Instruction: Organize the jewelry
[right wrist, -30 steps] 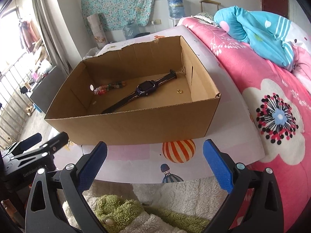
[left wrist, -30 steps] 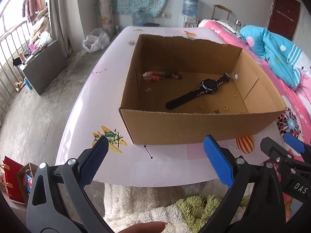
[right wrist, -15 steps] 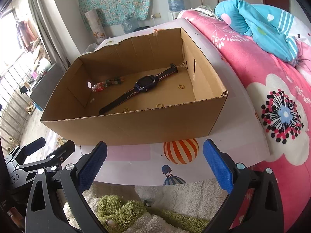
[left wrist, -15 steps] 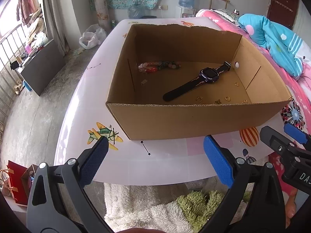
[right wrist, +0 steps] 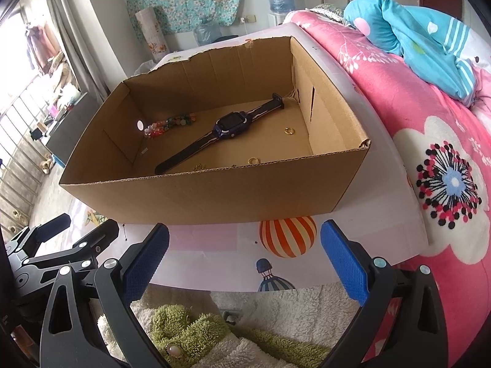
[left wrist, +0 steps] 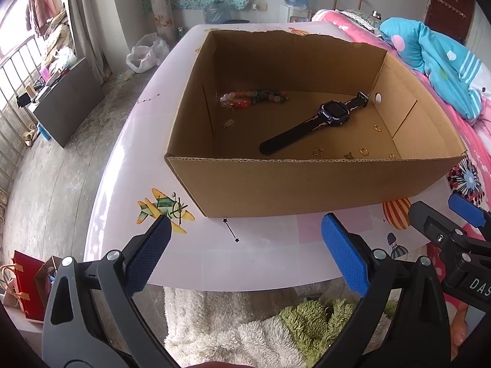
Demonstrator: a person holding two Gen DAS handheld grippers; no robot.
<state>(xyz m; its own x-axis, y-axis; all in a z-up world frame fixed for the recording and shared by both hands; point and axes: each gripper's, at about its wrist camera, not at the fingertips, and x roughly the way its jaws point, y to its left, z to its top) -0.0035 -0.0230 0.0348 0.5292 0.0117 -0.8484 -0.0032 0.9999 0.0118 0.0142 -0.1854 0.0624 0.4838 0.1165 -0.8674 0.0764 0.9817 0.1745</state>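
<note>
An open cardboard box stands on the white table. Inside lie a dark smartwatch, a coloured bead bracelet and several small gold rings. My left gripper hangs open over the table's near edge, in front of the box, with nothing between its blue pads. My right gripper is open too, just right of the left one, also short of the box. Each gripper shows at the edge of the other's view.
A pink floral bed with a blue blanket runs along the table's right side. A fluffy white and green rug lies under the near edge. A dark cabinet and a red bag stand on the floor at left.
Both grippers have risen and moved closer to the box, so more of its floor and the rings shows. Both stay open.
</note>
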